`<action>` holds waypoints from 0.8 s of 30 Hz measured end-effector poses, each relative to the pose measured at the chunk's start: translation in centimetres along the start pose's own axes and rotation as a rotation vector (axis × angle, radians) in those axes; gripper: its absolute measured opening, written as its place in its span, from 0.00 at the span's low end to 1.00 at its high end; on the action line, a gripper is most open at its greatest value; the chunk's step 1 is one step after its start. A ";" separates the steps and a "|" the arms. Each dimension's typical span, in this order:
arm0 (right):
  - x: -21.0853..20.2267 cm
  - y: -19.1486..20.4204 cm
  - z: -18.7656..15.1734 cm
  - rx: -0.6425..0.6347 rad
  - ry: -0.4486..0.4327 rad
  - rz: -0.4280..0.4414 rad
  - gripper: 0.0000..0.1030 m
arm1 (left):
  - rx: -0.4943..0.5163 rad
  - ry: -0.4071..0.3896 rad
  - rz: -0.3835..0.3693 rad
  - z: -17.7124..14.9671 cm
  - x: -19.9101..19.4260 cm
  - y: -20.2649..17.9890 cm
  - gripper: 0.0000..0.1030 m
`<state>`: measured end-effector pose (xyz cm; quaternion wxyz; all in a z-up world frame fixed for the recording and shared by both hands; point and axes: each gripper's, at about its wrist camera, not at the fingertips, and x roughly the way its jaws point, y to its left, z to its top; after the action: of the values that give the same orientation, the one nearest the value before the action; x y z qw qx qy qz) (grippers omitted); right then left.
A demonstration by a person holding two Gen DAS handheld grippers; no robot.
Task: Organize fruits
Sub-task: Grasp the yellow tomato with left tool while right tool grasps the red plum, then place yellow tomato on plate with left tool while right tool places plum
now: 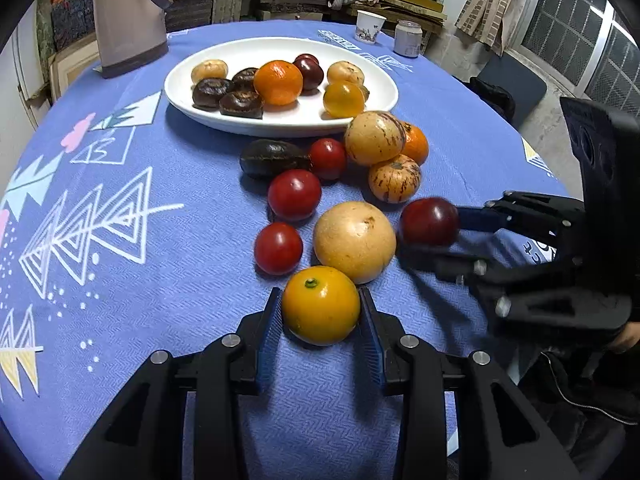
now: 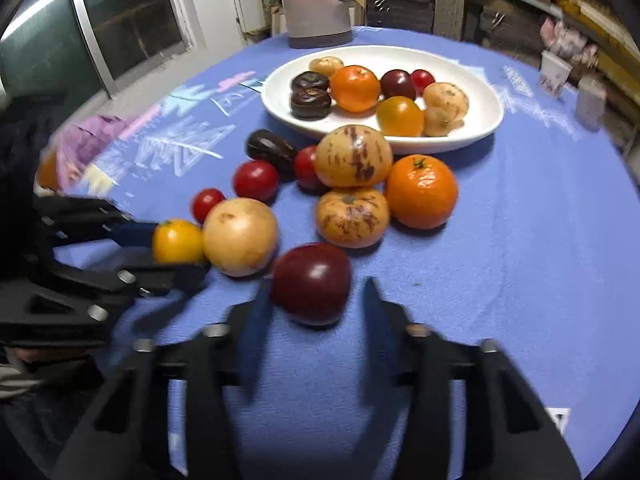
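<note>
My left gripper [image 1: 320, 300] is shut on a yellow-orange round fruit [image 1: 320, 305] that rests on the blue tablecloth, a pad against each side. To its right, my right gripper [image 1: 430, 236] holds a dark red plum [image 1: 429, 221] low over the cloth. Its own blurred view shows the plum [image 2: 311, 283] against the left finger of the right gripper [image 2: 316, 288], with a thin sliver of cloth by the right finger. A white plate [image 1: 240, 50] at the back holds several fruits. Loose fruits lie between the plate and the grippers.
A large pale fruit [image 1: 354, 242] touches both held fruits. Red tomatoes [image 1: 294, 194], two striped fruits [image 1: 374, 138], an orange [image 2: 422, 192] and a dark fruit [image 1: 272, 158] crowd the middle. A tall jug [image 1: 128, 20], a cup [image 1: 370, 26] and a jar [image 1: 408, 38] stand at the far edge.
</note>
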<state>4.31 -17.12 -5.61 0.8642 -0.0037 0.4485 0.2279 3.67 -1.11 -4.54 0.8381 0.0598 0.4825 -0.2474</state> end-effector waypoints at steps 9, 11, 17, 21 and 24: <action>-1.1 -0.7 0.0 0.025 -0.019 0.049 0.37 | 0.009 -0.026 0.015 0.0 -0.8 -0.1 0.36; -1.9 -1.1 0.1 0.028 -0.034 0.046 0.37 | 0.024 -0.051 0.025 0.0 -1.5 -0.3 0.36; -4.0 -1.8 0.6 0.026 -0.089 0.026 0.37 | 0.042 -0.097 0.065 0.9 -2.8 -0.4 0.36; -5.8 -2.4 1.9 0.021 -0.151 0.020 0.37 | 0.056 -0.146 0.098 2.7 -3.9 0.0 0.36; -6.7 -3.1 3.6 0.015 -0.190 0.014 0.37 | 0.050 -0.165 0.116 4.9 -4.1 0.6 0.36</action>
<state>5.00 -21.80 1.13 0.9012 0.0275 0.3662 0.2299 6.12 -0.80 1.37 0.8862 0.0879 0.4012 -0.2143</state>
